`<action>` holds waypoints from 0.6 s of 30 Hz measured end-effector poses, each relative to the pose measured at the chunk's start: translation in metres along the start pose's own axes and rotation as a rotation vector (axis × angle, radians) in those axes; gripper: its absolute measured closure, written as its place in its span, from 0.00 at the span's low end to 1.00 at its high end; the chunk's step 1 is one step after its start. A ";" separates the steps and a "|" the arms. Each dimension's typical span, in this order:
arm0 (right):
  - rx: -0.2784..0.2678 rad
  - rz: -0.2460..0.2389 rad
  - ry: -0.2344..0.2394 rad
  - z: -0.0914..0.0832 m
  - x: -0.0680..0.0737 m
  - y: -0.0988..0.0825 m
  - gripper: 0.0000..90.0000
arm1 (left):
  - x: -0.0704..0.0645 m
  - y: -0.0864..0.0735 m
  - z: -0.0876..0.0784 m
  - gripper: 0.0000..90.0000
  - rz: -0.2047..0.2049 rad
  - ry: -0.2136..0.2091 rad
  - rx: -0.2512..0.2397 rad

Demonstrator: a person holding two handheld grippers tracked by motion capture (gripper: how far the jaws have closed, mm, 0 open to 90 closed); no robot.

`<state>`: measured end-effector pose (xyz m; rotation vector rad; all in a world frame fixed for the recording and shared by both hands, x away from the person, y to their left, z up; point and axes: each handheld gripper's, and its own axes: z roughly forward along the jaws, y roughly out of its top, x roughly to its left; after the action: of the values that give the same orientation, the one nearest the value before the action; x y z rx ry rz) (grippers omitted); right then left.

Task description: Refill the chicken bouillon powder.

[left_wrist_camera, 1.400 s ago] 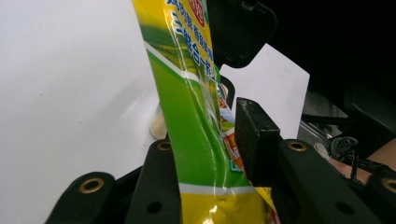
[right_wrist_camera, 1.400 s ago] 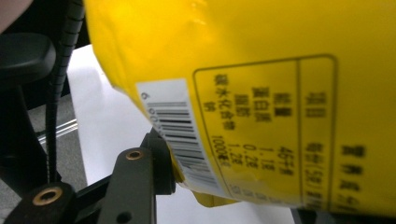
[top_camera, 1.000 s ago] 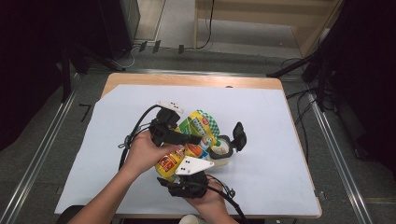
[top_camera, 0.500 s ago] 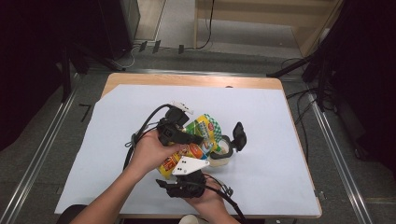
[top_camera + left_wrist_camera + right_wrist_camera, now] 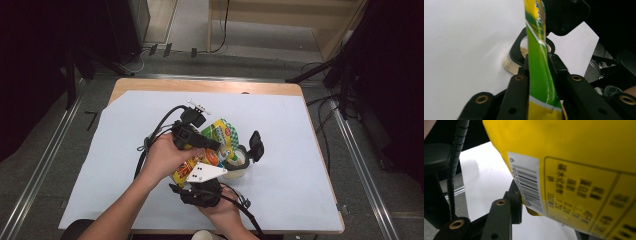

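White sheeting point(image 5: 125, 150) covers the wooden table point(image 5: 150, 85) at which the work takes place. Both grippers hold one yellow-and-green snack bag point(image 5: 220, 137) at table centre, above a glass jar point(image 5: 239, 161) whose black lid point(image 5: 256, 145) stands hinged open. The left gripper point(image 5: 539, 67) is clamped on the bag's green edge; its jaws have just been opening slightly. The right gripper point(image 5: 544, 205) grips the barcode corner, its jaws having just been closing. The bag's long axis runs between the grippers, with the jar mouth directly beyond the left gripper, which is nearer.
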<state>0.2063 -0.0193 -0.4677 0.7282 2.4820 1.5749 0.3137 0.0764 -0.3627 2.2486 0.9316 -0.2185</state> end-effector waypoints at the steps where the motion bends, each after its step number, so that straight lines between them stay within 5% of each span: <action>1: -0.005 0.008 0.000 -0.001 -0.001 0.000 0.70 | 0.000 0.000 0.000 0.85 0.004 0.001 0.004; 4: -0.034 0.065 0.027 -0.005 -0.005 0.002 0.70 | 0.000 -0.003 -0.002 0.78 0.013 -0.005 -0.006; 13: -0.066 0.083 0.057 -0.009 -0.008 0.003 0.69 | 0.002 -0.012 -0.011 0.70 0.005 -0.010 -0.017; 18: -0.050 0.085 0.059 -0.007 -0.007 0.002 0.69 | 0.001 -0.015 -0.012 0.84 0.027 0.037 0.000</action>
<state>0.2109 -0.0272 -0.4641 0.8005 2.4734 1.7053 0.3034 0.0920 -0.3621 2.2705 0.9196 -0.1654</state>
